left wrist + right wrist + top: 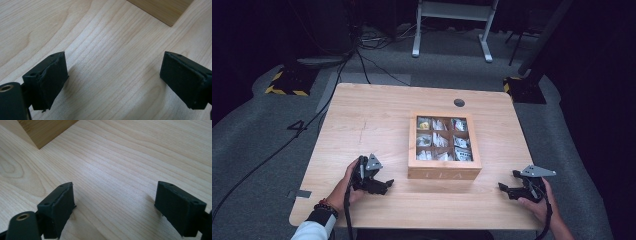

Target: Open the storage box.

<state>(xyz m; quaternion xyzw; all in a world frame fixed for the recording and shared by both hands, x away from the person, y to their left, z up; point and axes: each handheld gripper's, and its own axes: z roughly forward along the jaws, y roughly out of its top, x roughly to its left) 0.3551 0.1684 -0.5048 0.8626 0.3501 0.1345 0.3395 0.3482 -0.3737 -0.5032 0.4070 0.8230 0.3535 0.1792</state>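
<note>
At the near edge of the table [362,115], two hands are seen coming in from below, each holding a gripper. The left gripper [384,186] is held low over the wood at the left of the high view, its jaws pointed toward the box. In the left gripper view the left gripper [113,80] is shown with its jaws standing wide apart, with nothing but bare wood grain between them, and a corner of the box [162,10] is seen at the upper right. The right gripper [504,189] is held near the table's right front corner, its jaws turned leftward toward the box. In the right gripper view the right gripper [115,205] is likewise seen spread open and empty, and a corner of the box [45,130] is caught at the upper left.

Between the two grippers and a little farther back, a wooden box [443,172] is placed near the middle of the table, apart from both grippers. Its top is divided into nine compartments, in which small pale packets [439,140] are kept. Faint lettering is seen on its front wall, too small to read.

Beyond the box, a small dark round hole [459,102] is set into the tabletop near the far edge. Farther off, cables [362,60] are laid across the grey floor, and the white legs of a stand [452,30] are seen.
</note>
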